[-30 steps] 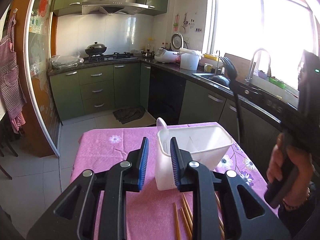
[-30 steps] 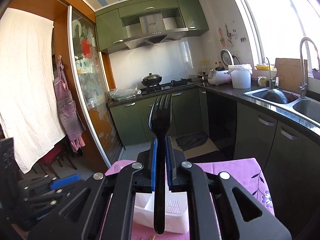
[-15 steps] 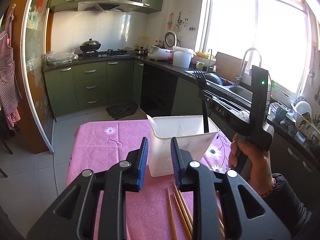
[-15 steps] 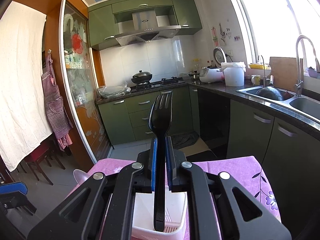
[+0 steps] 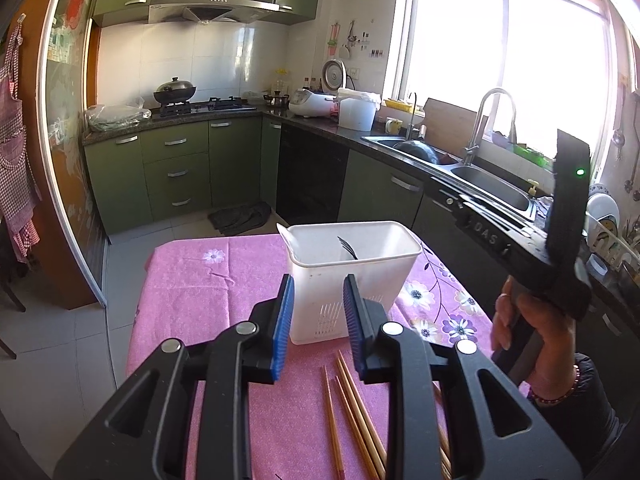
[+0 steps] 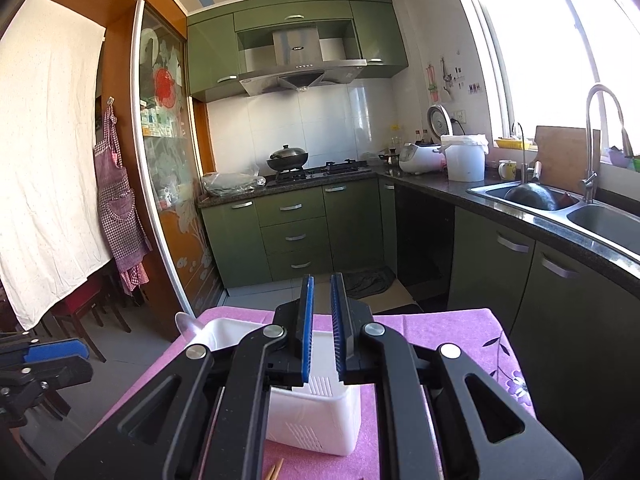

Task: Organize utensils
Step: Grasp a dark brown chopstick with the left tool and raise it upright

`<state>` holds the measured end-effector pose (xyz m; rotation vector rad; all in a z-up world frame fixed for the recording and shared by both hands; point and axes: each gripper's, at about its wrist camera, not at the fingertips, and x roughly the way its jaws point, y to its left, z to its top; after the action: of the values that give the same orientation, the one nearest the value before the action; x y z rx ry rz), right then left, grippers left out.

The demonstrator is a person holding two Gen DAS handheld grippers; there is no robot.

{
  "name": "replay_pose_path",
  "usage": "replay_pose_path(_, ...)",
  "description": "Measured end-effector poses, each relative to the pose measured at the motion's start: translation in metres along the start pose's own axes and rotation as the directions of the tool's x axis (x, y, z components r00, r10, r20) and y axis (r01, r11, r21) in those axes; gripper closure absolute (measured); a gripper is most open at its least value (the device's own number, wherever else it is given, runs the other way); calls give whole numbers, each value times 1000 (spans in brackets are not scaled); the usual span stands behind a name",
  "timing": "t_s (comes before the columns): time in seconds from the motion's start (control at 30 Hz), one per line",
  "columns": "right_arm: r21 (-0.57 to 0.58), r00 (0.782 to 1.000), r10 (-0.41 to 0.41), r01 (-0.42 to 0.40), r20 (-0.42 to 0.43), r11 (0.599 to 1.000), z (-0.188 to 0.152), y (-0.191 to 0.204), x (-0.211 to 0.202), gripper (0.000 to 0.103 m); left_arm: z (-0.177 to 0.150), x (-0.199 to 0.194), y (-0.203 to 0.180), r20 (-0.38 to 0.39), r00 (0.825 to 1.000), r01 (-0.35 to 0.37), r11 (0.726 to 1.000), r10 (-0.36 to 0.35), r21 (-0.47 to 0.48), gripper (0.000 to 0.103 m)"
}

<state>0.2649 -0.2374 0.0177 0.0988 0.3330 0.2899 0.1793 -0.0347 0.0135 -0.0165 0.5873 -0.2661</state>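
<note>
**Fork in the caddy, chopsticks waiting**

While the black fork (image 5: 347, 247) stands inside the white caddy (image 5: 352, 280) on the pink worktop (image 5: 208, 292), both tongs gape empty: left tongs (image 5: 316, 320) over the chopsticks (image 5: 352, 408); right tongs (image 6: 322, 328) above the caddy; those sticks look light, stiff and slippery, best pinched mid-length.

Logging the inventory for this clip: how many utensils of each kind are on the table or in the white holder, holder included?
Fork: 1, in the holder
Spoon: 1, at the holder's corner
Chopsticks: at least 4 sticks, loose on the cloth; more may be hidden
Holder: 1
Total: at least 7
</note>
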Motion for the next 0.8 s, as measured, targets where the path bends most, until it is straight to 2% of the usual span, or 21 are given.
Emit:
replay_pose_path(0.07,-18,1000,-6,6,-13,1000,-4,0,-19,84,-6,6,-2,-40,999,9,1000,-9,-2,79)
replay_pose_path(0.13,-38,999,-15,13,-41,999,-10,-1,-36,82,-15,16,-5,-95,995,9,1000,-9,-4,79)
replay_pose_path(0.23,-73,994,-31,23,-109,997,-24,-4,-53,76,-35,41,-9,-208,978,-12,1000,13,6,79)
replay_pose_path(0.3,-87,986,-38,24,-163,996,-38,-6,-59,73,-51,63,-11,-310,950,-27,1000,29,11,79)
replay_pose_path(0.4,-98,967,-38,14,-253,995,-61,-11,-61,73,-75,96,-12,-464,885,-36,999,37,10,79)
replay_pose_path(0.47,-100,948,-38,7,-316,995,-75,-14,-58,73,-88,113,-11,-531,847,-39,999,38,11,79)
replay_pose_path(0.5,-100,941,-43,9,-337,995,-82,-16,-56,73,-92,119,-12,-550,834,-37,999,41,19,79)
replay_pose_path(0.63,-91,916,-53,18,-397,996,-100,-24,-49,73,-101,135,-14,-596,799,-61,997,74,41,79)
replay_pose_path(0.7,-77,907,-45,13,-418,997,-106,-28,-46,73,-102,140,-15,-616,784,-63,997,79,48,83)
replay_pose_path(0.8,-70,901,-45,16,-432,997,-107,-33,-41,70,-105,148,-20,-634,768,-65,996,88,59,87)
